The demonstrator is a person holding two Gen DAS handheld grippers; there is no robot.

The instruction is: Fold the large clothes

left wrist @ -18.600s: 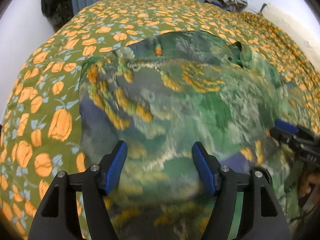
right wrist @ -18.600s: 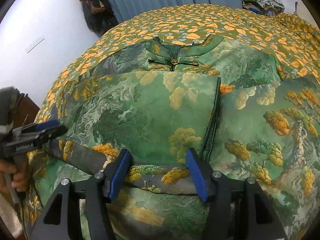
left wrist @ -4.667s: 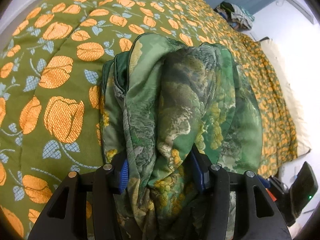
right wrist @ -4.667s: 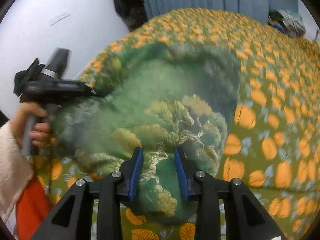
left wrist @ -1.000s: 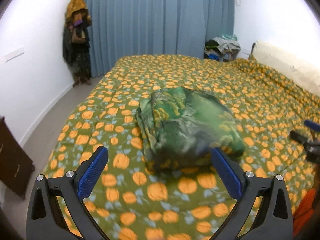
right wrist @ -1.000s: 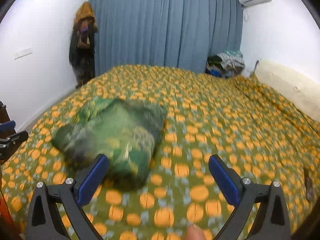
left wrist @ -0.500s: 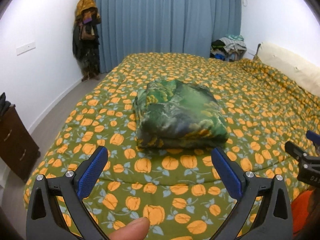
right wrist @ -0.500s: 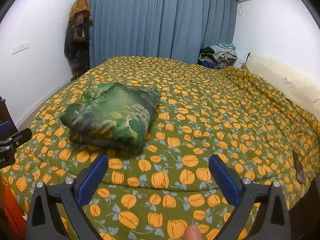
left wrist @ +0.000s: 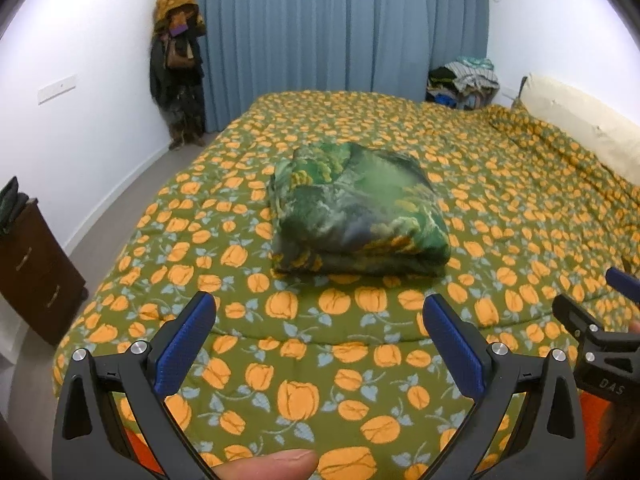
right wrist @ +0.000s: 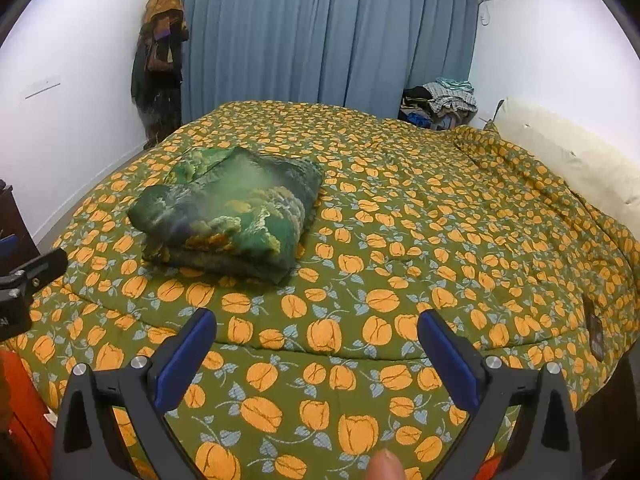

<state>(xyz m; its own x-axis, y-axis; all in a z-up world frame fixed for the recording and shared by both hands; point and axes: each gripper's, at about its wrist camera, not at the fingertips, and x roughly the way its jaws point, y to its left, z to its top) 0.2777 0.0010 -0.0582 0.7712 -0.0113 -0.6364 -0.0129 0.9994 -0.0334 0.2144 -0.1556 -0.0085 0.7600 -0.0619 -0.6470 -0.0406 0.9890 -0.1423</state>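
The green landscape-print garment (left wrist: pixel 360 210) lies folded in a thick rectangular bundle on the bed's olive quilt with orange tulips (left wrist: pixel 320 340). It also shows in the right wrist view (right wrist: pixel 232 212), at the left. My left gripper (left wrist: pixel 320 340) is open and empty, held back over the bed's near edge, well short of the bundle. My right gripper (right wrist: pixel 316 344) is open and empty too, to the right of the bundle. The right gripper's tip (left wrist: pixel 600 332) shows at the left view's right edge, the left gripper's tip (right wrist: pixel 28 280) at the right view's left edge.
Blue curtains (left wrist: pixel 332 40) hang behind the bed. Coats hang in the left corner (left wrist: pixel 178 60). A clothes pile (left wrist: pixel 464 82) sits at the far right. A cream pillow (left wrist: pixel 580 132) lies along the right side. A dark wooden drawer unit (left wrist: pixel 32 268) stands at the left.
Both grippers have pulled a little further back from the bed and steadied. The folded garment lies still, released earlier.
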